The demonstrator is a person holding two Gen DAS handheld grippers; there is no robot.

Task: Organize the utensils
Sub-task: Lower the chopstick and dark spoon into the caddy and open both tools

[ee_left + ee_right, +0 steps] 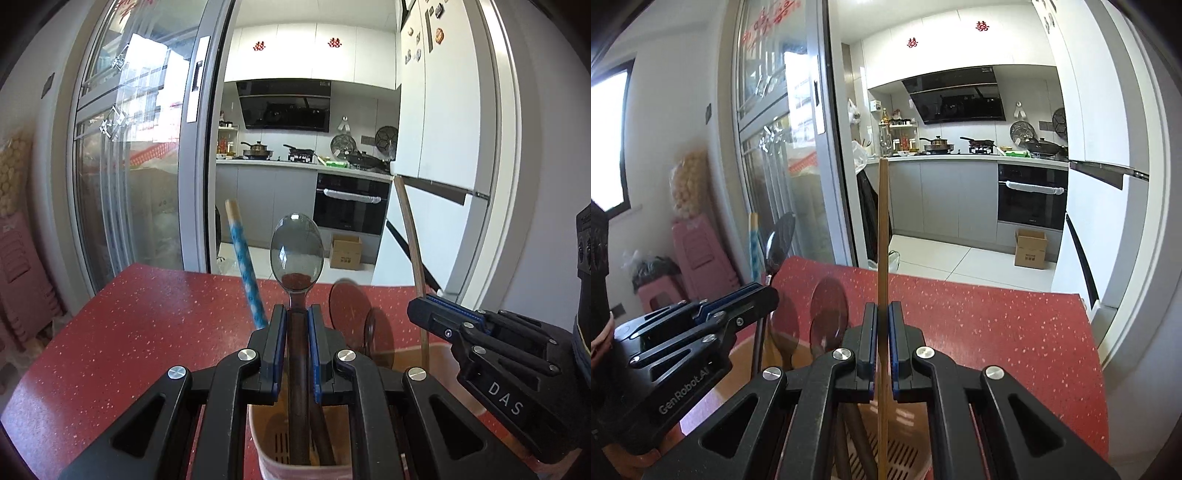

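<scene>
Writing legible from my position: "DAS" in white on the side of my right gripper (421, 306), read from the left wrist camera; "GenRobot.AI" on the side of my left gripper (768, 291), read from the right wrist camera. Red paper-cut double-happiness characters (981, 26) on the upper kitchen cabinets. A cardboard box (1030, 249) on the kitchen floor bears dark print, too small for me to read.

Container: one pale utensil holder (258, 435) with slotted inner walls, standing on the red speckled counter (147, 325) directly under both grippers. Contents that I can see: dark handles, including a wooden one, and two round-headed utensils rising beside them.

Left gripper (297, 314): jaws narrowed onto the dark handle of a spoon (296, 251), bowl upright above the blue pads, handle running down into the holder. A blue patterned chopstick (245, 266) with a bare wood tip stands just to its left, leaning.

Right gripper (882, 314): jaws all but closed on a thin wooden chopstick (882, 229), held upright, its lower end inside the holder.
</scene>
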